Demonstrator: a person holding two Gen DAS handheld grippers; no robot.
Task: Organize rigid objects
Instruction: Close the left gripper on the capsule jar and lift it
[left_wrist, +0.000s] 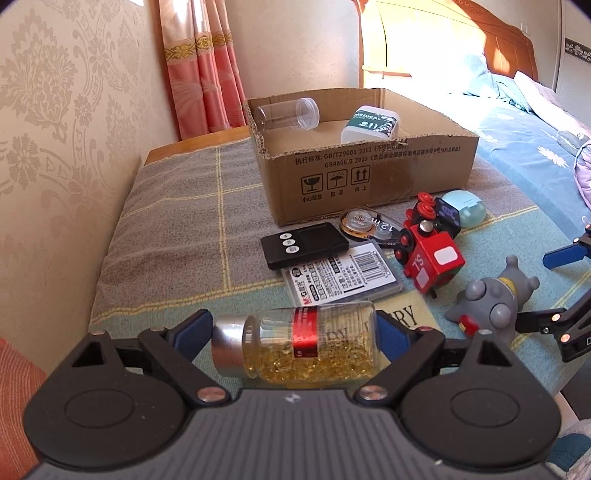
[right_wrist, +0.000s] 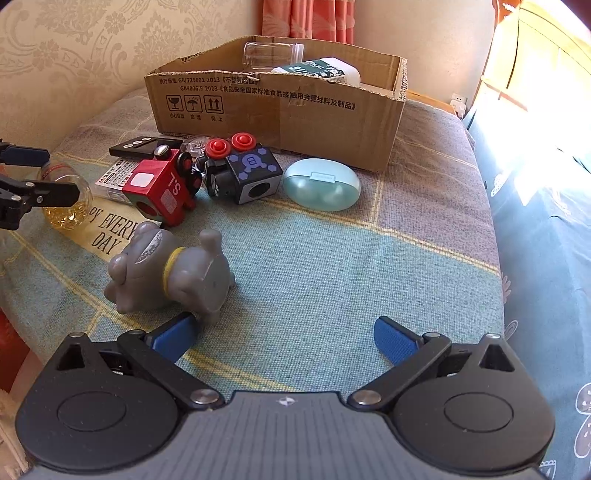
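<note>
A clear bottle of yellow capsules (left_wrist: 317, 343) with a silver cap and red label lies sideways between my left gripper's (left_wrist: 295, 326) blue pads, which press on its cap and base. From the right wrist view the same bottle (right_wrist: 68, 206) shows at the left edge inside that gripper (right_wrist: 44, 173). My right gripper (right_wrist: 286, 325) stands open over the checked cloth, nothing between its fingers. A grey toy animal (right_wrist: 173, 269) lies just beyond its left fingertip. The cardboard box (left_wrist: 369, 181) at the back holds a clear jar (left_wrist: 288, 114) and a white-green medical container (left_wrist: 369, 123).
On the cloth before the box lie a black remote (left_wrist: 303, 245), a correction tape (left_wrist: 369, 223), a flat plastic case (left_wrist: 343, 277), a red toy train (left_wrist: 428, 254), a dark cube toy (right_wrist: 243, 173) and a mint earbud case (right_wrist: 321, 184). A bed lies right, a wall left.
</note>
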